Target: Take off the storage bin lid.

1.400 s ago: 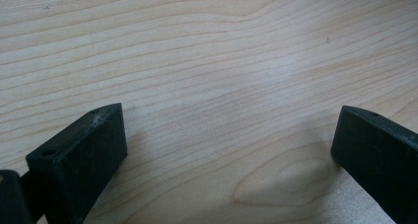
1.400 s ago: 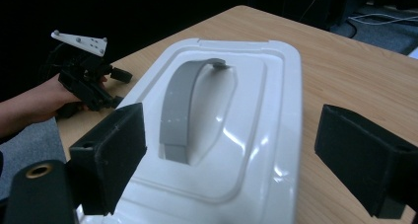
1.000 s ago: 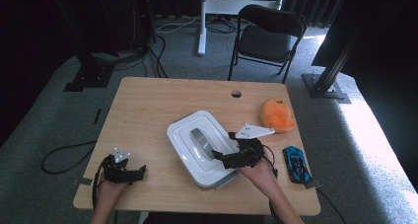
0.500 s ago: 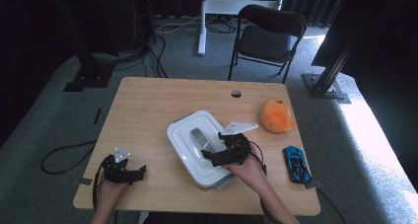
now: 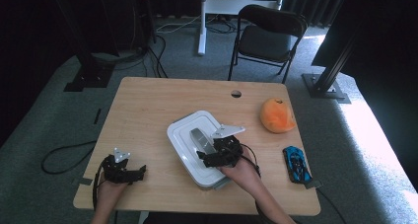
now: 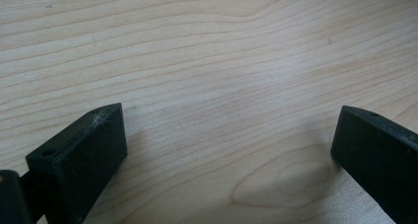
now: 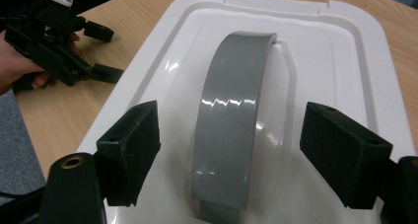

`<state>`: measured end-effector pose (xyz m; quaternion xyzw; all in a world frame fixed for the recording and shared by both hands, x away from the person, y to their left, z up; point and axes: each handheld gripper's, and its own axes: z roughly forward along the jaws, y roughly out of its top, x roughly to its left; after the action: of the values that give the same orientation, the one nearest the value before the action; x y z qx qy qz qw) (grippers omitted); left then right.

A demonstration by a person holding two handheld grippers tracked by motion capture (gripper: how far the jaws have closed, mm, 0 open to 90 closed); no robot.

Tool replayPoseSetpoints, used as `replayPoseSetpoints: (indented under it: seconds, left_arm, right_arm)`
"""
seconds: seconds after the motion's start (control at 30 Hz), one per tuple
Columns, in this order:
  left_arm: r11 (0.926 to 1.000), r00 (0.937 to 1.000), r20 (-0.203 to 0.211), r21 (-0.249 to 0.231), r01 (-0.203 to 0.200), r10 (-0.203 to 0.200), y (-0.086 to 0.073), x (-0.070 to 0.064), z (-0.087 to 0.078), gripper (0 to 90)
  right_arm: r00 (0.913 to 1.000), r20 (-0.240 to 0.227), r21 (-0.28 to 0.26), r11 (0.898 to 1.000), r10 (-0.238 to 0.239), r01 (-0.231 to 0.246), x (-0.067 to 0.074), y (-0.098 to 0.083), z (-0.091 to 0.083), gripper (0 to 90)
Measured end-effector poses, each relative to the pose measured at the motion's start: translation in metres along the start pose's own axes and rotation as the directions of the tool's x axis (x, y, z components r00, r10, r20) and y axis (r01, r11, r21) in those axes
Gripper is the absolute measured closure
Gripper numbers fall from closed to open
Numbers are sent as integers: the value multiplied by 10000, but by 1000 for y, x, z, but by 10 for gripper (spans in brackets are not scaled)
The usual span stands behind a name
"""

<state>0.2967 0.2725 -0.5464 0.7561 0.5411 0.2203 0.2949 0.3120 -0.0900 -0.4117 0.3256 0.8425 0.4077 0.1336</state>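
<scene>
Our left gripper (image 5: 140, 170) rests low with jaws wide apart; our right gripper (image 7: 229, 150) has just been closing, jaws not yet gripping.

Near the far right of the table (image 5: 148, 105) we see an orange plush (image 5: 277, 115), a blue toy car (image 5: 297, 165) nearer the right edge (well apart), and a folding chair (image 5: 268, 36) beyond.

The right tongs (image 5: 204, 157) hide the white box's (image 5: 185, 135) near end — grey handle's (image 7: 231, 115) base cut off.
</scene>
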Motion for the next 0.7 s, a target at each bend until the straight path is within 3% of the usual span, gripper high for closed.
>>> replayPoseSetpoints:
  seconds: [0.17,0.23,0.27,0.37,0.43,0.6,0.7]
  left_arm:
    - [10000,10000,-5,2,0,0,0,0,0,9]
    - [10000,10000,-2,1,1,-1,0,0,0,9]
    - [10000,10000,-3,3,5,-5,0,0,0,9]
    - [10000,10000,0,18,-6,6,0,0,0,9]
    - [10000,10000,1,5,0,0,0,0,0,9]
    - [10000,10000,-5,0,-3,3,0,0,0,9]
    - [10000,10000,-5,-2,0,0,0,0,0,9]
  right_arm:
    - [9986,452,-171,9995,287,-280,4,1,1,301]
    - [9974,679,-237,9995,245,-229,8,-1,2,347]
    - [9954,951,-229,9997,80,-58,11,-3,2,413]
    - [9927,1188,-173,9996,-186,208,14,-7,2,439]
    - [9933,1159,-262,9996,-39,70,15,-10,0,507]
    - [9916,1214,-699,9969,449,-365,16,-20,-3,552]
    - [9876,1479,-882,9953,520,-392,18,-25,-3,576]
